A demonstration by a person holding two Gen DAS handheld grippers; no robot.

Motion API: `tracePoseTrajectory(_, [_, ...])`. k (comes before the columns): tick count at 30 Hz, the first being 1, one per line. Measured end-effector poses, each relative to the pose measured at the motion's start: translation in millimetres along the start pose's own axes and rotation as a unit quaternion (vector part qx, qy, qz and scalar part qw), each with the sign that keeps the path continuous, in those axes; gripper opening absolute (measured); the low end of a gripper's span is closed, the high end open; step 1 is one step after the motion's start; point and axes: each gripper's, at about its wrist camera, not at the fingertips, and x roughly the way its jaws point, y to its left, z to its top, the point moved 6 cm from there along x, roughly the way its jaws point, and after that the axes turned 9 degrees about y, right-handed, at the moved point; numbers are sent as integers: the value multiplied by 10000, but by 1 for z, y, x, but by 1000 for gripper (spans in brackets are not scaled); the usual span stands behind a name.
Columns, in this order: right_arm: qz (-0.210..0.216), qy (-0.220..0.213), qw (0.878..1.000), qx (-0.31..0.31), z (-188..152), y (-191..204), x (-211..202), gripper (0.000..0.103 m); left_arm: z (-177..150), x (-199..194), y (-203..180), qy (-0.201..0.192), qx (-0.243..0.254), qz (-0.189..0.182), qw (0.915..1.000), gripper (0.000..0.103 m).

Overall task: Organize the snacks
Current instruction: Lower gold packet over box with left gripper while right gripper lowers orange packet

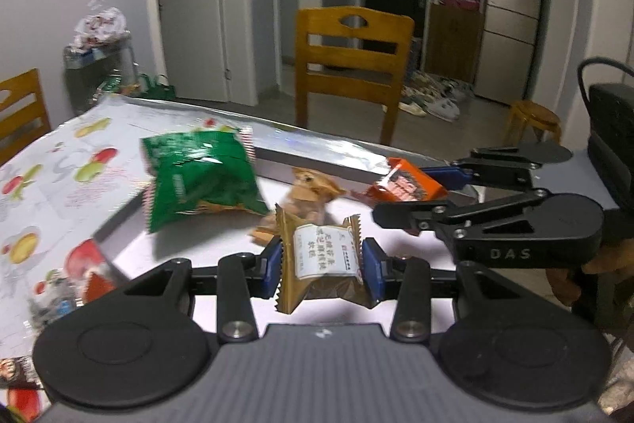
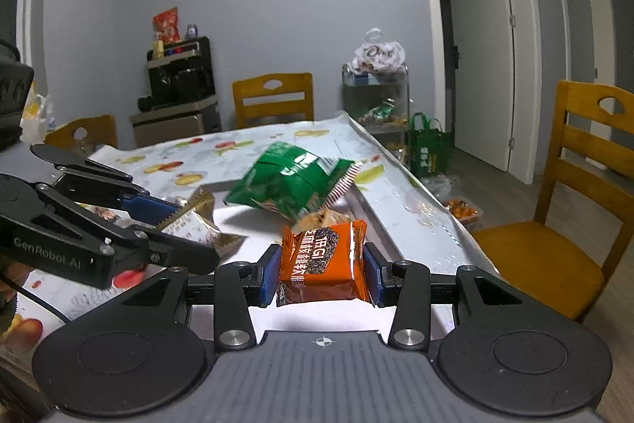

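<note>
Left gripper (image 1: 321,266): pinches brown cake (image 1: 323,260). Right gripper (image 2: 323,270): pinches orange bar (image 2: 321,266). Both lifted over tray (image 1: 317,155), probably for sorting.

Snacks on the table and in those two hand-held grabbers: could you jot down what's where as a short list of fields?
left gripper: shut on gold-brown snack packet
right gripper: shut on orange snack packet
green snack bag: blurred, tilted, above the white tray
small brown snack: in the tray, beyond the held packets
table cover: fruit-printed
wooden chair: behind the table
</note>
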Motion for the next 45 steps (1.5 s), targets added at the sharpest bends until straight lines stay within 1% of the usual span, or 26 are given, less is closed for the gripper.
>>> tracePoseTrajectory(6, [22, 219, 9997, -69, -10, -5, 5, 44, 3, 20, -12, 194, 188, -151, 9995, 40])
tracePoseTrajectory(11, [81, 366, 9993, -47, -14, -7, 10, 44, 2, 28, -16, 361, 483, -153, 9981, 40])
tracePoseTrajectory(18, [142, 463, 9988, 40, -16, -10, 14, 44, -4, 37, -28, 812, 1025, -408, 9906, 40])
tracePoseTrajectory(20, [132, 458, 9988, 60, -16, -11, 14, 44, -4, 38, -29, 859, 1076, -383, 9897, 40])
tracePoseTrajectory(24, [118, 457, 9988, 104, -16, -11, 14, 44, -3, 44, -29, 906, 1259, -211, 9877, 40])
tracePoseTrajectory(26, [101, 460, 9988, 107, -16, -11, 14, 44, -3, 47, -29, 974, 1402, -192, 9851, 40])
tracePoseTrajectory(29, [109, 445, 9988, 143, -16, -11, 13, 44, -2, 50, -33, 1041, 1799, -186, 9780, 40])
tracePoseTrajectory(31, [112, 427, 9990, 111, -15, -10, 13, 44, -1, 51, -36, 1078, 1976, -230, 9741, 40])
tracePoseTrajectory(35, [-94, 283, 9995, -139, -14, -4, 8, 44, 1, 54, -41, 1080, 2233, -311, 9682, 40])
tracePoseTrajectory(38, [-242, 160, 9989, -357, -13, 1, 5, 44, 2, 56, -44, 1000, 2485, -347, 9628, 40])
tracePoseTrajectory(41, [-488, 111, 9972, -560, -13, 2, 5, 44, 0, 57, -49, 918, 2734, -344, 9569, 40])
tracePoseTrajectory(45, [-800, 86, 9933, -833, -16, 4, 6, 45, 2, 60, -48, 857, 2810, -401, 9550, 40])
